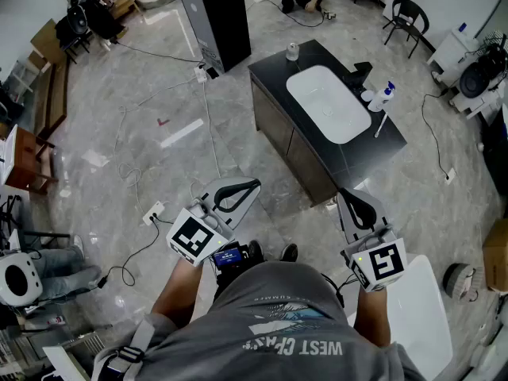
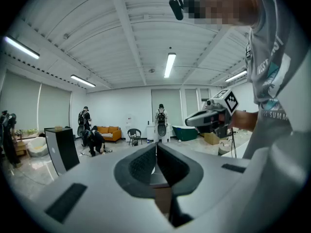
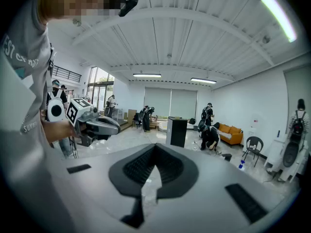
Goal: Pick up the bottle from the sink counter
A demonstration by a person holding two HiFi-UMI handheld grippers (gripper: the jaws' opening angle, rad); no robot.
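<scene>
A white spray bottle with a blue top stands at the right end of the black sink counter, beside the white basin and the black tap. In the right gripper view the bottle shows small and far off. Both grippers are held near the person's waist, a few steps short of the counter. My left gripper is shut and empty, its jaws together in the left gripper view. My right gripper is shut and empty too.
A small clear jar sits on the counter's far corner. A tall black cabinet stands behind it. Cables and a power strip lie on the floor at the left. A white panel is at my right. Several people are across the room.
</scene>
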